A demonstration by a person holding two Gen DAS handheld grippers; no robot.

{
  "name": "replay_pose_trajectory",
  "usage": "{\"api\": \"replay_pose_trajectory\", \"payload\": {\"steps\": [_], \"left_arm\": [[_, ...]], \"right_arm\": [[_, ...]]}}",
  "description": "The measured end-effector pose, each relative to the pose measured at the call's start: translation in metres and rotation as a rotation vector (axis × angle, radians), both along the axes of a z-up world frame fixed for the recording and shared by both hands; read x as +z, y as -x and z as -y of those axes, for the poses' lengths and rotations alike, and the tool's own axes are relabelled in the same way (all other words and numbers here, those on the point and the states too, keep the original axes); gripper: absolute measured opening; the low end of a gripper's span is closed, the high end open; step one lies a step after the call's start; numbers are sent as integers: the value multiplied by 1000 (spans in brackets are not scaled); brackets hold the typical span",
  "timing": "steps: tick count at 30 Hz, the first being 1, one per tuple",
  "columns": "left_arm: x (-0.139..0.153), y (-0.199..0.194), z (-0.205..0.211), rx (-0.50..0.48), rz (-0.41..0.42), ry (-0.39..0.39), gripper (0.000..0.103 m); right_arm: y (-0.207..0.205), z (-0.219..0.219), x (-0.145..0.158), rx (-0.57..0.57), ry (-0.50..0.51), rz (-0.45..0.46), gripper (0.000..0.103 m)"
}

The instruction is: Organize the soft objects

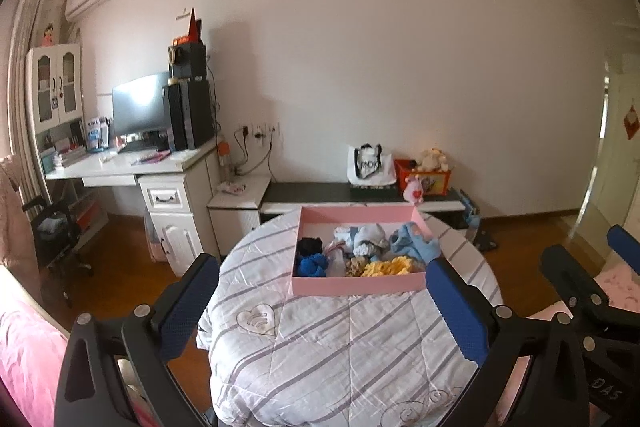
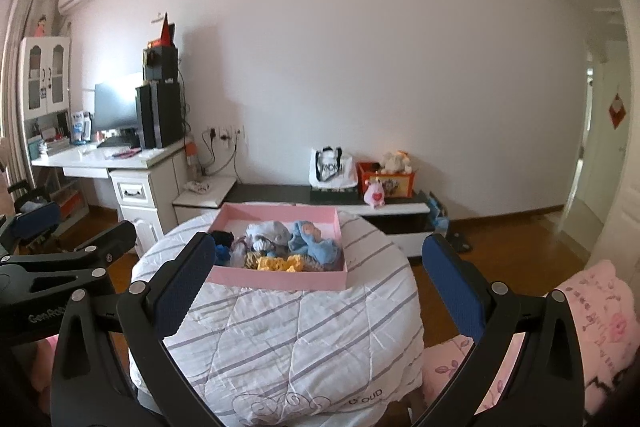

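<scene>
A shallow pink box (image 1: pixel 360 285) sits on a white quilt with grey stripes (image 1: pixel 320 347). It holds several soft items: a black piece (image 1: pixel 310 246), a blue knit (image 1: pixel 312 263), a yellow knit (image 1: pixel 390 265), a light blue garment (image 1: pixel 416 245) and white cloth (image 1: pixel 368 233). My left gripper (image 1: pixel 322 291) is open and empty, back from the box's near wall. In the right wrist view the pink box (image 2: pixel 280 281) lies ahead of my right gripper (image 2: pixel 320 275), also open and empty. Each gripper shows in the other's view: the right gripper (image 1: pixel 586 247) and the left gripper (image 2: pixel 90 223).
A white desk (image 1: pixel 120 167) with a monitor and a black tower stands at the left wall. A low cabinet (image 1: pixel 360 193) behind the box carries a white bag (image 1: pixel 370 165) and plush toys (image 1: pixel 430 161). Pink bedding (image 2: pixel 592 311) lies at the right, wooden floor around.
</scene>
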State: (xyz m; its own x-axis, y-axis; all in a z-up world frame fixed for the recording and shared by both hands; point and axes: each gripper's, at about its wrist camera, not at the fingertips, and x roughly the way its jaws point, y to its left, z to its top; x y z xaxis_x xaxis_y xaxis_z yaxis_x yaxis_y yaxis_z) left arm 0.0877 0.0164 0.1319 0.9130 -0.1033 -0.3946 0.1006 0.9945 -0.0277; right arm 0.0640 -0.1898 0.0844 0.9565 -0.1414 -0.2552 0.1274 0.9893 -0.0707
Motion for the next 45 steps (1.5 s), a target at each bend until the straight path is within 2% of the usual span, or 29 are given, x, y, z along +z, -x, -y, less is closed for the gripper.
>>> {"api": "replay_pose_trajectory", "payload": {"steps": [10, 15, 32, 45], "left_arm": [[5, 49, 8, 6, 95, -8, 103], [1, 59, 8, 2, 111, -1, 103], [-1, 88, 7, 20, 164, 21, 103], [-9, 87, 14, 19, 175, 17, 103]], "right_arm": [[39, -2, 16, -5, 8, 96, 103], [52, -5, 20, -10, 18, 129, 103], [87, -13, 28, -23, 63, 192, 103], [96, -12, 29, -34, 64, 210, 103]]}}
